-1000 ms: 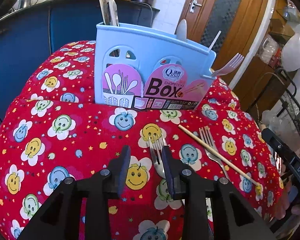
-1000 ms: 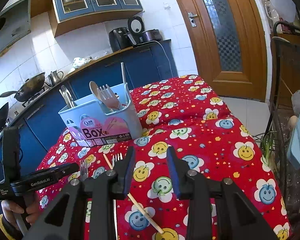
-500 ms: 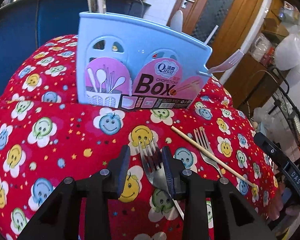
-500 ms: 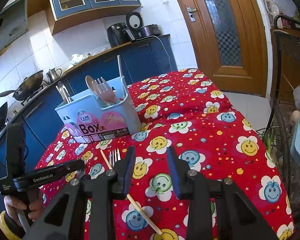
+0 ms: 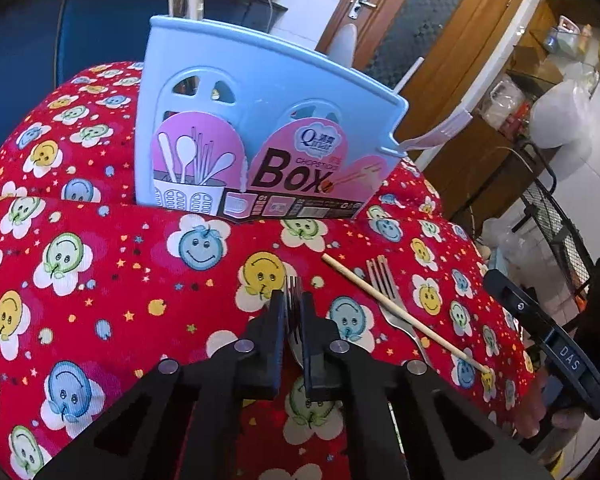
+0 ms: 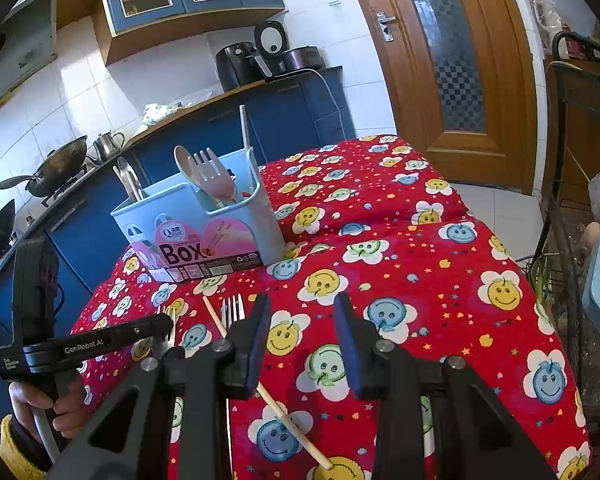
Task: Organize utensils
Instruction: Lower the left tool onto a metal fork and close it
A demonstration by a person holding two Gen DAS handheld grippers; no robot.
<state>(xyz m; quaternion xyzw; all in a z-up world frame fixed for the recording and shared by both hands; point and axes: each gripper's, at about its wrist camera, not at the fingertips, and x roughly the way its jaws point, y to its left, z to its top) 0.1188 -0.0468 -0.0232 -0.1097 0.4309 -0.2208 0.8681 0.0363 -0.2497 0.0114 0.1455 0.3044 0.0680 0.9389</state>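
Note:
My left gripper (image 5: 293,308) is closing hard on a metal fork (image 5: 294,290); both pads press its neck and the tines stick out ahead, low over the red smiley tablecloth (image 5: 100,280). In the right wrist view the left gripper (image 6: 168,326) is at the lower left, held by a hand. A second fork (image 5: 384,280) and a wooden chopstick (image 5: 400,316) lie crossed to its right. The light-blue utensil box (image 5: 260,140) stands behind them, holding spoons, a pink plastic fork and other utensils. My right gripper (image 6: 300,320) is open and holds nothing; the chopstick (image 6: 276,400) and the second fork (image 6: 234,308) lie under its left finger.
Blue kitchen cabinets (image 6: 292,112) with appliances and woks (image 6: 56,164) stand behind the table. A wooden door (image 6: 452,60) is at the back right. A black wire rack (image 6: 572,240) stands close to the table's right edge.
The left gripper tilted down over the nearer fork and its jaws went from apart to shut on the fork's neck. The right gripper kept still and open.

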